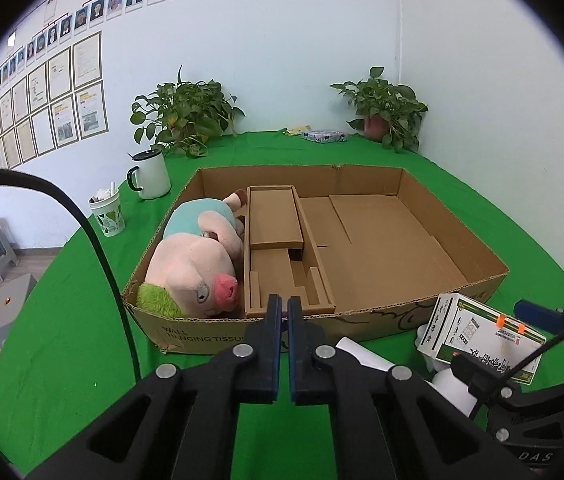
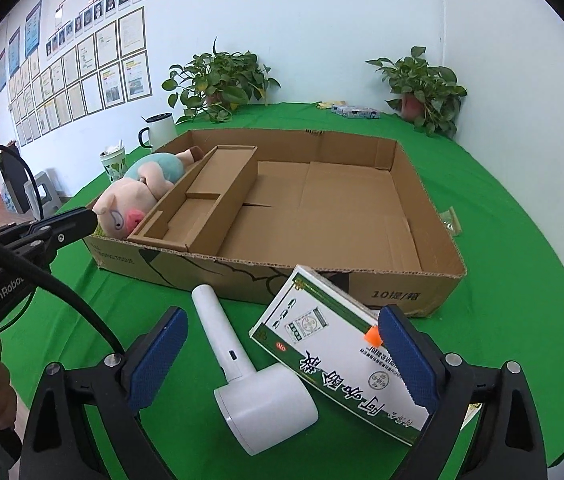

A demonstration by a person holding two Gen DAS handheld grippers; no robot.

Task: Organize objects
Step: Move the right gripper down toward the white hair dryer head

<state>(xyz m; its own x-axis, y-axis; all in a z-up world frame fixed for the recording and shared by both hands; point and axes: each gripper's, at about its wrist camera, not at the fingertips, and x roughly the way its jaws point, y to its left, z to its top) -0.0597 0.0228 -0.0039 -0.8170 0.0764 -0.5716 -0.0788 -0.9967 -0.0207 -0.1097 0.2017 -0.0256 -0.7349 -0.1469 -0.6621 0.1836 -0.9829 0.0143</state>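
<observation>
The left gripper (image 1: 285,308) is staying closed with nothing between its fingers, just in front of the cardboard box (image 1: 458,240). In the box, ahead and to its left, a plush pig (image 1: 198,268) is lying beside a cardboard insert (image 1: 278,224). The right gripper (image 2: 282,356) is standing wide open, holding nothing; the white hair dryer (image 2: 242,364) and the green-white carton (image 2: 334,356) are lying between its fingers on the green cloth (image 2: 522,280)

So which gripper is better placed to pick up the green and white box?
Right. The right gripper is open over the green and white box; the left gripper is shut, facing the cardboard tray.
</observation>
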